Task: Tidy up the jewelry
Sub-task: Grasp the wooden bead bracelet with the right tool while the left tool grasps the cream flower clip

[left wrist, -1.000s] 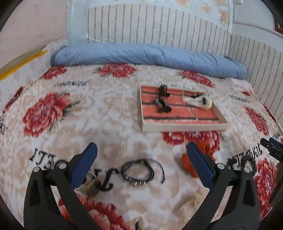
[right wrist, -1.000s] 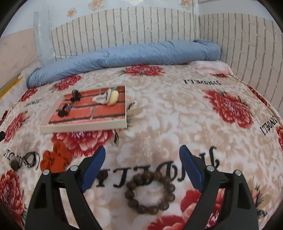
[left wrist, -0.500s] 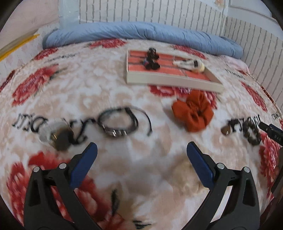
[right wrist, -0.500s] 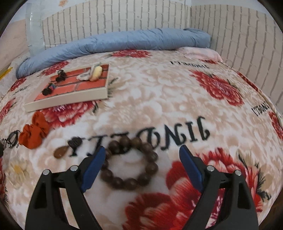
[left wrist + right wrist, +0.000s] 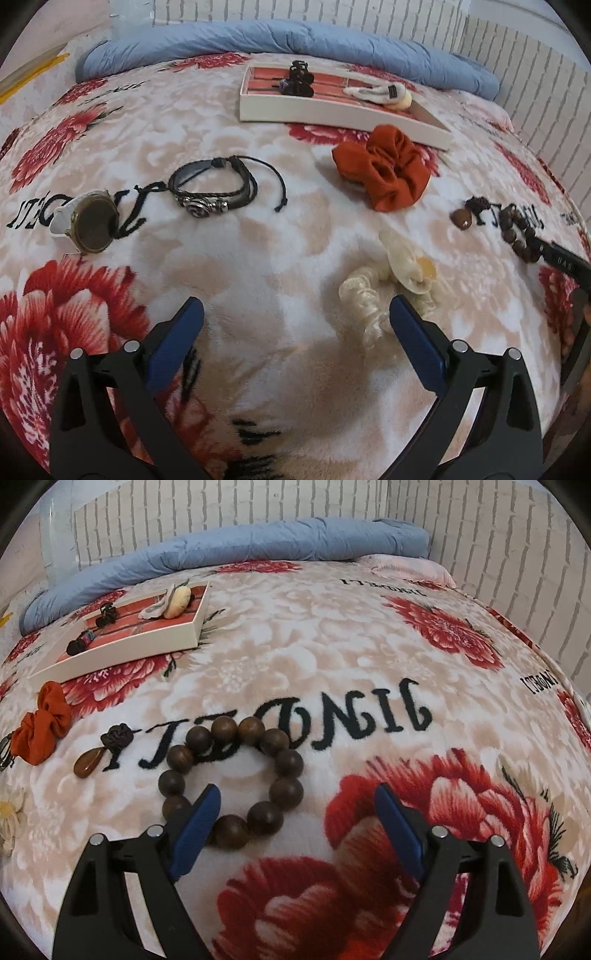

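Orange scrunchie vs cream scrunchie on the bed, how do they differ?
The orange fabric scrunchie is matte, bunched and lies just before the white tray. The cream satin scrunchie is glossy, stretched longer, with a flower piece, beside the left gripper. Both lie loose outside the tray.

Soft, even indoor light; sharp centres, strong fisheye bending, dark corners.

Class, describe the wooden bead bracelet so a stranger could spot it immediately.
On the floral blanket, find the black lettering just ahead of the right tool. The wooden bead bracelet lies there, a ring of large round dark-brown beads, unlike the orange scrunchie to its left.
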